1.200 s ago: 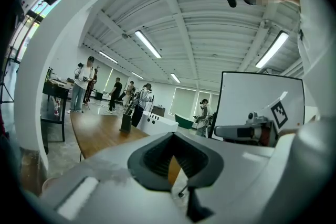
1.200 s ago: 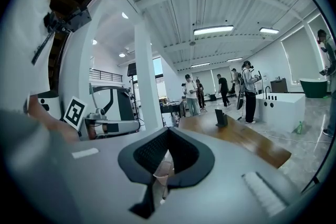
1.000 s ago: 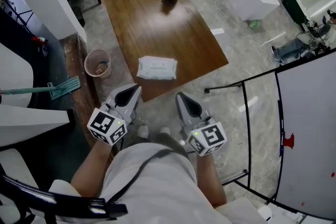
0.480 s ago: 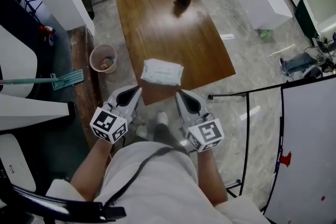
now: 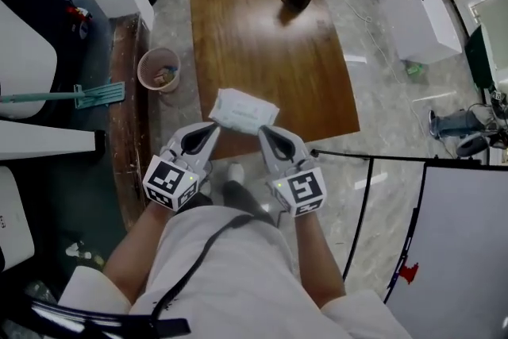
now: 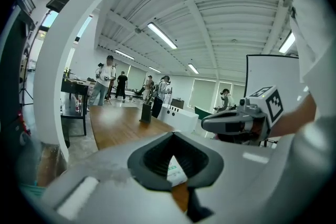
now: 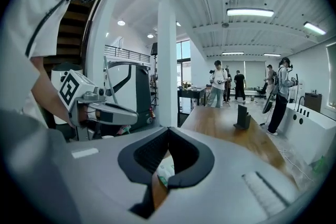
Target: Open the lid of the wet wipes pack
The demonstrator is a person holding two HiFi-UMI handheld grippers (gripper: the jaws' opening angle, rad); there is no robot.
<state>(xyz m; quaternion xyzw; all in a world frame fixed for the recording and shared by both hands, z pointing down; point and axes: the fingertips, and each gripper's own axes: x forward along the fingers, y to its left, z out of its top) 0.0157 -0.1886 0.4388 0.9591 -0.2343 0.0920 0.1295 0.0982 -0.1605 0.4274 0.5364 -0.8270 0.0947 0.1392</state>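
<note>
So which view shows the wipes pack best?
The head view: the whole wipes pack lies in plain sight at the table's near edge. The left gripper view shows only a small sliver of it, low in the picture, and the right gripper view likewise.

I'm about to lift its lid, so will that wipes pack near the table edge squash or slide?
Probably soft: the wipes pack looks pillowy with rounded edges, so it may dent. It lies flat, so tipping seems unlikely, but its smooth wrapper could slide on the glossy table.
</note>
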